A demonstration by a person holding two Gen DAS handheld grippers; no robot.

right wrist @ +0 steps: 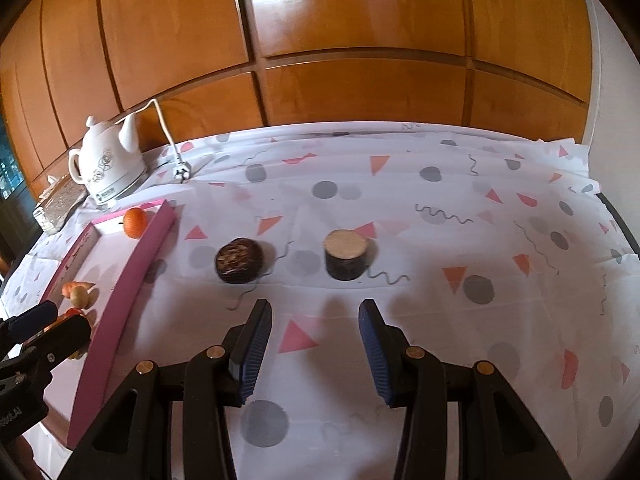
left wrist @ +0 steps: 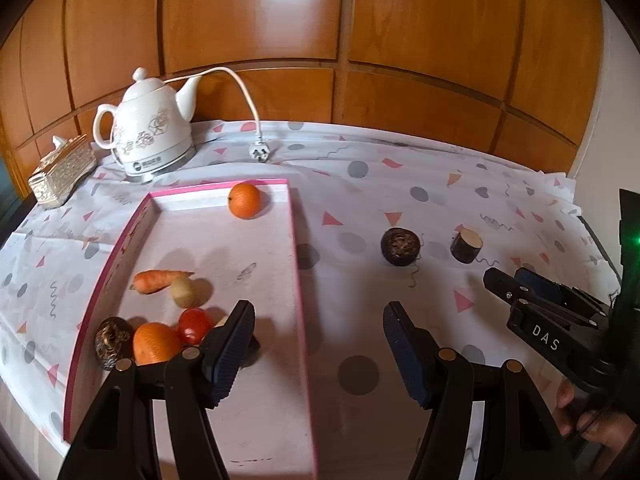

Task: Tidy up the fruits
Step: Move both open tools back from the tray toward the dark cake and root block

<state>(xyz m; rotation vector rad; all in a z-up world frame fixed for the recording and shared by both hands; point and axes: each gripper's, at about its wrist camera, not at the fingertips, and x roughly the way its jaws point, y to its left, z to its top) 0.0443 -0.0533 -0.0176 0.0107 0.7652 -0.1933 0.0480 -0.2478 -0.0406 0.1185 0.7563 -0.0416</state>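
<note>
A pink-rimmed tray [left wrist: 298, 264] holds an orange [left wrist: 244, 200] at its far end. Nearer in it lie a carrot [left wrist: 158, 281], a potato [left wrist: 184, 291], a tomato [left wrist: 195, 325], a second orange [left wrist: 155, 343] and a dark round fruit [left wrist: 112, 342]. My left gripper [left wrist: 320, 320] hangs open and empty over the tray's right wall. On the cloth lie another dark round fruit [right wrist: 239, 260] and a dark cut stump with a pale top [right wrist: 346, 254]. My right gripper [right wrist: 316, 320] is open and empty, just short of these two.
A white kettle [left wrist: 148, 132] with a loose cord and plug [left wrist: 260, 152] stands at the back left beside a patterned tissue box [left wrist: 62, 170]. Wooden panelling closes off the far side. The patterned cloth [right wrist: 480, 240] stretches to the right. A hand [left wrist: 580, 412] holds the right gripper.
</note>
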